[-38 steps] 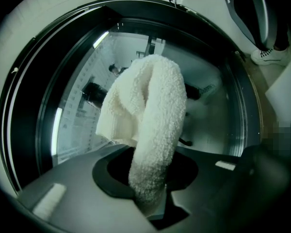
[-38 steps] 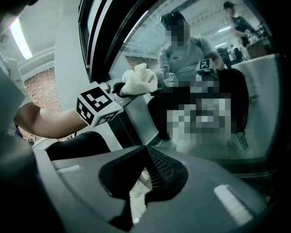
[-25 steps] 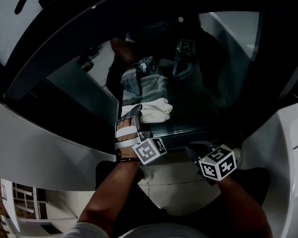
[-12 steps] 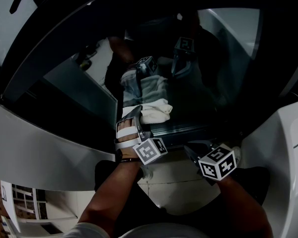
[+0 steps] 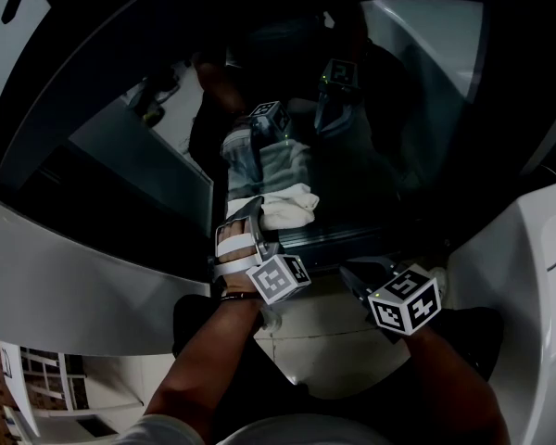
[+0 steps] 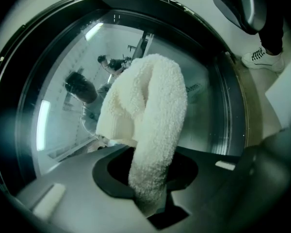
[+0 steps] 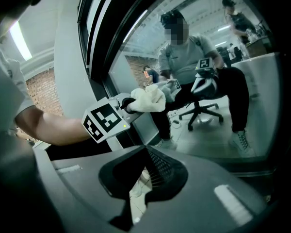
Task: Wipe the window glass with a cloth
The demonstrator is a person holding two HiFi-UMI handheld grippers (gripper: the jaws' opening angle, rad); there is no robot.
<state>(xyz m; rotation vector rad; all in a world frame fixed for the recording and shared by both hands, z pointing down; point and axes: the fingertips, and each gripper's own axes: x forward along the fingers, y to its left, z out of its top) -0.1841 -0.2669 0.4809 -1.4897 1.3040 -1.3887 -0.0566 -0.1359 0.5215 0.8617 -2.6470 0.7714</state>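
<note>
A fluffy white cloth (image 5: 290, 207) is bunched against the dark window glass (image 5: 371, 156), low near its bottom edge. My left gripper (image 5: 252, 219) is shut on the cloth. In the left gripper view the cloth (image 6: 150, 110) rises out of the jaws and folds over onto the glass (image 6: 58, 120). My right gripper (image 5: 350, 274) hangs below the glass, to the right of the left one, jaws together with nothing between them. The right gripper view shows the left gripper's marker cube (image 7: 105, 119) and the cloth (image 7: 148, 98) touching the glass (image 7: 223, 81).
A curved white frame (image 5: 65, 276) runs under the glass on the left, and a white panel (image 5: 528, 267) stands at the right. Pale floor tiles (image 5: 324, 346) lie below. The glass reflects a seated person, an office chair and both marker cubes.
Almost nothing: the left gripper and cloth stay at the same spot on the glass. The reflections in the glass have slid slightly upward.
</note>
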